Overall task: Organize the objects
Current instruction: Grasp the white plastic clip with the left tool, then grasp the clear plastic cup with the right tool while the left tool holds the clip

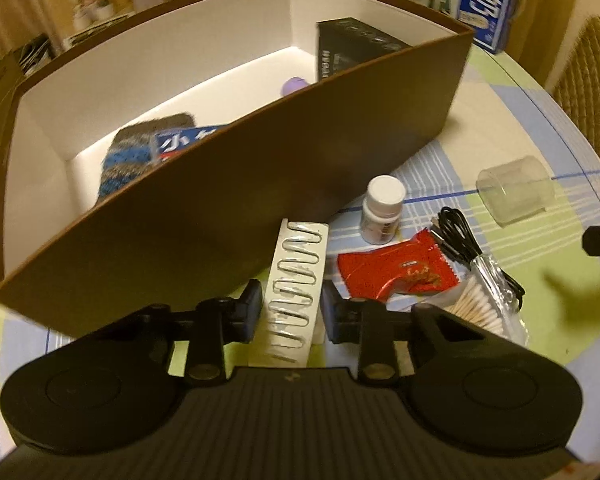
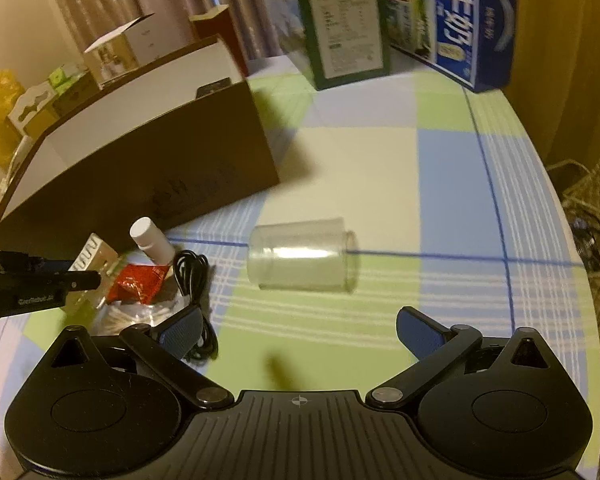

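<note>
Checked tablecloth in pale green, blue and cream fills both views, cartons and curtains along the top. My left gripper, bottom centre, is clamped on a white paper-clip card, still low beside the brown box filling the frame's left and centre. My right gripper hangs spread wide and empty, facing a clear cup lying on its side mid-frame. Next, I judge, I must lift the card over the box wall and let go inside.

One brown box, one pill bottle, one clear cup, perhaps four items inside.
</note>
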Action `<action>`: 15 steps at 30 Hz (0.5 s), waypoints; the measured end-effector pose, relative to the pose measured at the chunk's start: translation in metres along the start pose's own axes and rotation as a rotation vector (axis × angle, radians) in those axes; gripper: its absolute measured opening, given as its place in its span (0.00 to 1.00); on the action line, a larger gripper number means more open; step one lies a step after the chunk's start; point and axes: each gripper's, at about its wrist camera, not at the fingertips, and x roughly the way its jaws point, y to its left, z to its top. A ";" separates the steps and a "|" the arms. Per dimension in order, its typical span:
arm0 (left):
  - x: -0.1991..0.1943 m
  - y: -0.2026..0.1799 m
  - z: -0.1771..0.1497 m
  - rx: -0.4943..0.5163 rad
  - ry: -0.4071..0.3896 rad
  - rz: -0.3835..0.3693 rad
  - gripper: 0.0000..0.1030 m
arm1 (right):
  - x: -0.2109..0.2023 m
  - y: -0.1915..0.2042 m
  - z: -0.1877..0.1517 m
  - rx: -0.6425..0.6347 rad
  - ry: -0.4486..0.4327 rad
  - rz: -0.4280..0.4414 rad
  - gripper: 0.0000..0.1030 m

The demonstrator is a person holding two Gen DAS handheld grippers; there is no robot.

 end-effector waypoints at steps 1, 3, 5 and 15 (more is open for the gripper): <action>-0.001 0.002 -0.002 -0.018 0.004 0.009 0.26 | 0.003 0.002 0.002 -0.009 -0.004 0.002 0.98; -0.004 0.004 -0.005 -0.045 0.011 0.025 0.25 | 0.009 0.005 0.006 -0.021 -0.009 0.007 0.98; -0.007 0.007 -0.009 -0.071 0.023 0.042 0.25 | 0.018 0.007 0.010 -0.034 -0.012 0.009 0.98; -0.014 0.018 -0.019 -0.134 0.046 0.074 0.24 | 0.059 0.007 0.027 -0.028 0.000 -0.046 0.87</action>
